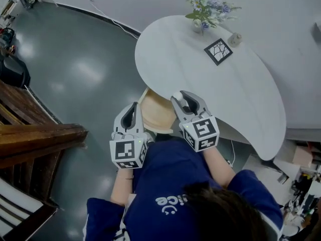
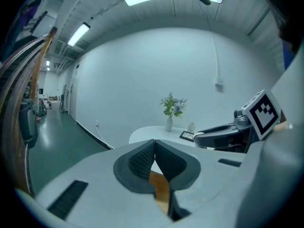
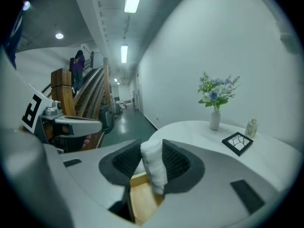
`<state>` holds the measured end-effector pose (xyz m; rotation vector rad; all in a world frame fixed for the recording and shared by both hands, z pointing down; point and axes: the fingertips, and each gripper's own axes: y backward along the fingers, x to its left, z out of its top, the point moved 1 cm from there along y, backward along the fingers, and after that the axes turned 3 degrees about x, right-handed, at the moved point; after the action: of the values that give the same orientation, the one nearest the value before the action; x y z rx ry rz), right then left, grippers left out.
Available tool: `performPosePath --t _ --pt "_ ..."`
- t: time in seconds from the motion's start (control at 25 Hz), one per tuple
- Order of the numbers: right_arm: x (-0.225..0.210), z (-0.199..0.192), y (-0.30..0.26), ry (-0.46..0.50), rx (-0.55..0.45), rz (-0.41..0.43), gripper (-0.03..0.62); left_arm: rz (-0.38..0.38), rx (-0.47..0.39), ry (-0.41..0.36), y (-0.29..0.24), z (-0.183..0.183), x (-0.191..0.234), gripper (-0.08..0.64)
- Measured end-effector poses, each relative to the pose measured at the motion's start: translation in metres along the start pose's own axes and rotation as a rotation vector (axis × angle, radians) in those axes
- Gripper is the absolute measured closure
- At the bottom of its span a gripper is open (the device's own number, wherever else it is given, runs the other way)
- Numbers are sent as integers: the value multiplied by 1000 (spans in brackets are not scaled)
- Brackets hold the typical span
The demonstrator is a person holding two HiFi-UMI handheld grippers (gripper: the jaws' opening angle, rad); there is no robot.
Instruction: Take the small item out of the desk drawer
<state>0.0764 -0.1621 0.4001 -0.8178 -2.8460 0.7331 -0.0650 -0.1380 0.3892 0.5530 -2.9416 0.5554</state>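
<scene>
Grab made: right gripper (image 3: 152, 152) clamps the small white item (image 3: 155, 167), clear of the open drawer (image 1: 156, 115); left gripper (image 2: 154, 148) pinched together, empty. Setting down remains, I'd say.

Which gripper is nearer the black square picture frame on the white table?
Right. The right gripper, shut on a small white item, is at the white table's near edge, short of the black square picture frame; the left gripper is further left, beyond the open wooden drawer.
</scene>
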Motion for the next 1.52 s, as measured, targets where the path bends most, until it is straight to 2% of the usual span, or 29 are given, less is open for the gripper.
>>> performPosePath --t 0.28,0.56,1.12,1.32,1.52 --pt "-13 24 26 1 -109 -121 446 -40 -74 -53 4 34 -11 557" --pt "-19 29 44 19 -169 -184 448 -58 -131 -70 7 54 -20 557" --pt "-10 25 58 44 -191 -190 449 -57 -145 -88 16 51 -32 557" --pt "-13 22 63 43 -193 -194 449 -28 -132 -98 16 49 -33 557" --pt "-11 18 69 43 -190 -195 449 -29 -130 -94 21 45 -35 557"
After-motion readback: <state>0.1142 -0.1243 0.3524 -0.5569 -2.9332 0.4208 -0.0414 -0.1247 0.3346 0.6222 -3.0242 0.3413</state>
